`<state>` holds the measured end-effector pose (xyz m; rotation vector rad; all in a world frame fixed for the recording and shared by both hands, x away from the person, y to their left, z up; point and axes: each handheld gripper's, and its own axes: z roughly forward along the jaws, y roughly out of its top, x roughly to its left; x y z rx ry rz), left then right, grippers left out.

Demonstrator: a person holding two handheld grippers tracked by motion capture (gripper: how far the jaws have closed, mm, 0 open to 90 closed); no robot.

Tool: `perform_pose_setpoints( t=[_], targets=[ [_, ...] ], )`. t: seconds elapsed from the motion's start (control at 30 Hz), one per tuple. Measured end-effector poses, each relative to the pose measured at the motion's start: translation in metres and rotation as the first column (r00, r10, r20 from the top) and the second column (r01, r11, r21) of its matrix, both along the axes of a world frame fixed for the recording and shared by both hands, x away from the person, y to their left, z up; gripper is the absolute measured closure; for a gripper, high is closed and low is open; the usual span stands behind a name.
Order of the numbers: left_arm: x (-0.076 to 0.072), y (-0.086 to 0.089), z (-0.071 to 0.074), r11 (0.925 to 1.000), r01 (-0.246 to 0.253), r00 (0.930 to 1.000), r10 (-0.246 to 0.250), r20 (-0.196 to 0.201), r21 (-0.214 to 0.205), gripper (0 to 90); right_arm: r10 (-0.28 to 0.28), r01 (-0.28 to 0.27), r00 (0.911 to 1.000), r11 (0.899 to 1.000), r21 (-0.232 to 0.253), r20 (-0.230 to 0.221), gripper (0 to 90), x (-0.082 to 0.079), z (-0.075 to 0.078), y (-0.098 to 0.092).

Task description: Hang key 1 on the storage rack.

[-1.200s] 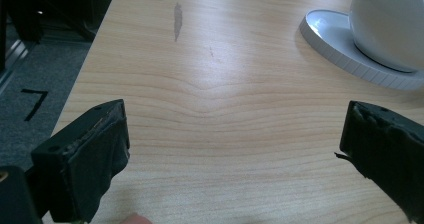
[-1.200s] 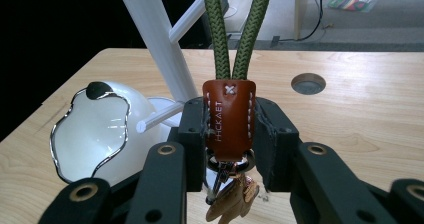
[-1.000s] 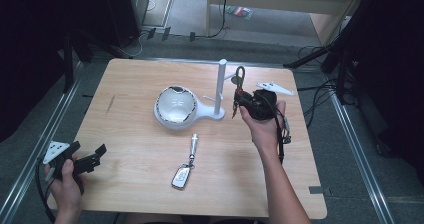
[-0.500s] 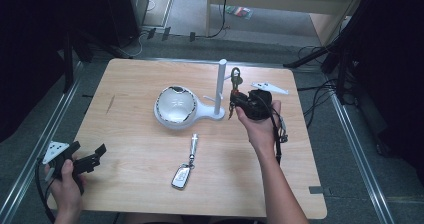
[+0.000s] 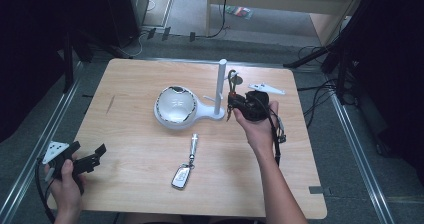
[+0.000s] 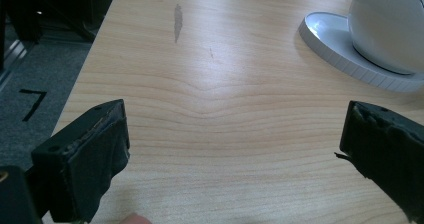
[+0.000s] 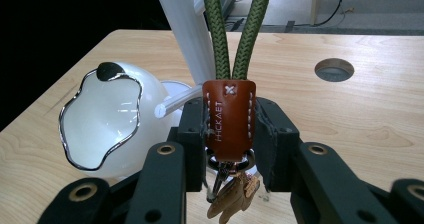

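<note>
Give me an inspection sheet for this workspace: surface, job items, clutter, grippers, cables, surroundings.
Surface: light wooden table, with a dark scuff and a round hole.
Job's things: green cord keychain with brown leather tab, keys hanging below; white stand with upright post, side pegs and a chrome-rimmed white bowl.
Clutter: silver car key fob on a metal chain, lying near the front edge.
Grippers: right gripper shut on the leather tab beside the post; left gripper open, at the table's front left corner.
Cables: black leads on the floor behind and right of the table.
Surroundings: grey floor, metal rails, dark equipment.
</note>
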<state>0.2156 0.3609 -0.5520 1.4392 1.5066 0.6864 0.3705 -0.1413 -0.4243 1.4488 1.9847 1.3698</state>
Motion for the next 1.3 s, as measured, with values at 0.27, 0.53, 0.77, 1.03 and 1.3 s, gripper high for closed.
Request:
perform_pose_setpoints(
  t=[0.27, 0.53, 0.77, 1.03, 1.3],
  targets=[
    [-0.0001, -0.0002, 0.0001, 1.0, 0.0, 1.0, 0.0, -0.001, 0.003, 0.0, 0.022, -0.022, 0.9997, 1.0, -0.011, -0.01, 68.9, -0.0001, -0.0032, 0.0054],
    [0.0, -0.0002, 0.0, 1.0, 0.0, 1.0, 0.0, 0.001, 0.002, 0.0, 0.035, -0.036, 0.9992, 0.999, -0.013, -0.02, 68.6, 0.0, -0.0065, 0.0075],
    [-0.0001, 0.0, 0.0, 1.0, 0.001, 1.0, -0.001, -0.001, 0.003, 0.0, 0.037, -0.037, 0.9992, 0.999, -0.02, -0.014, 67.2, 0.0007, -0.0088, 0.0073],
    [0.0, -0.0003, 0.0, 1.0, 0.0, 1.0, 0.0, 0.001, 0.002, 0.0, 0.041, -0.041, 0.9992, 0.998, -0.039, -0.003, 64.4, -0.0023, -0.0067, 0.0081],
    [0.0, -0.0001, 0.0, 1.0, 0.0, 1.0, 0.0, 0.001, 0.002, 0.0, 0.03, -0.031, 0.9995, 0.996, -0.081, -0.012, 64.9, -0.0074, -0.0055, 0.0088]
  ],
)
